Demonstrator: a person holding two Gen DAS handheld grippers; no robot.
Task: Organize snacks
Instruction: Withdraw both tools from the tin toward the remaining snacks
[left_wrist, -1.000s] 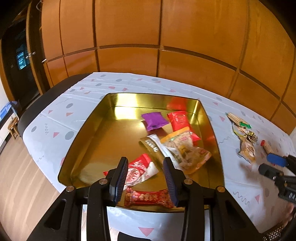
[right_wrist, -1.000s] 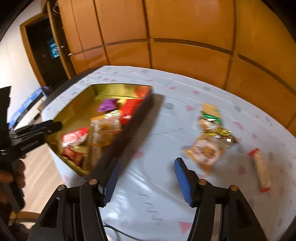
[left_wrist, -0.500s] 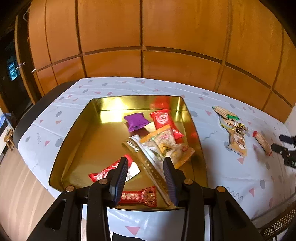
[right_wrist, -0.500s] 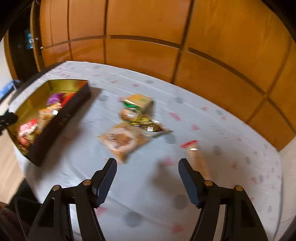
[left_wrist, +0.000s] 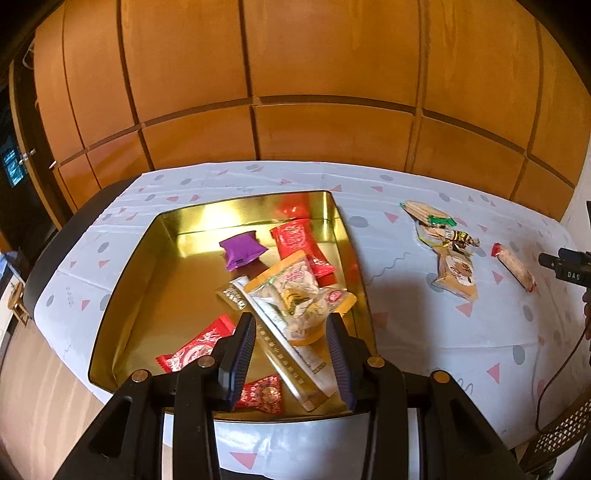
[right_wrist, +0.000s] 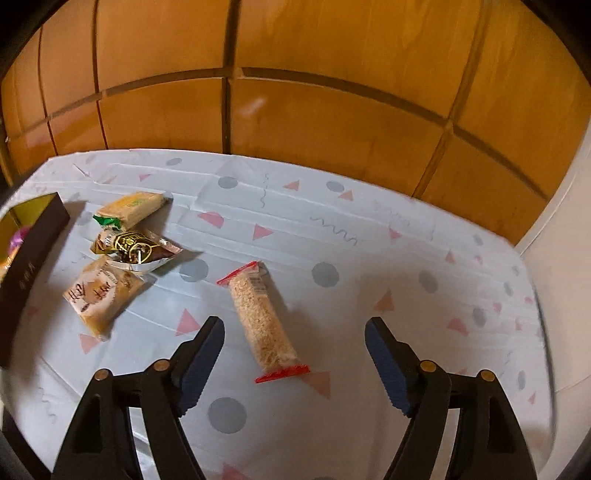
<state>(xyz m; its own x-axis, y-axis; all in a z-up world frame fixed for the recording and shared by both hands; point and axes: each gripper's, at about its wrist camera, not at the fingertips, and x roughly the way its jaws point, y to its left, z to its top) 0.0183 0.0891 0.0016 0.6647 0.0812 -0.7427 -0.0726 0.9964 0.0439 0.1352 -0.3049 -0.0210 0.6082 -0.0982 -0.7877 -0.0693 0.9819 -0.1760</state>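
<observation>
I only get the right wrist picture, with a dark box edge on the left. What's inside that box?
Observer: It is a gold tin holding several packets. A purple packet lies near its far wall.
Operator: Anything else in there?
Observer: A red packet lies beside the purple one, and a clear bag of pale snacks rests on a long gold sachet.
Operator: Where is the other tool?
Observer: The left tool hovers over the tin's near side, its jaws apart and holding nothing.
</observation>
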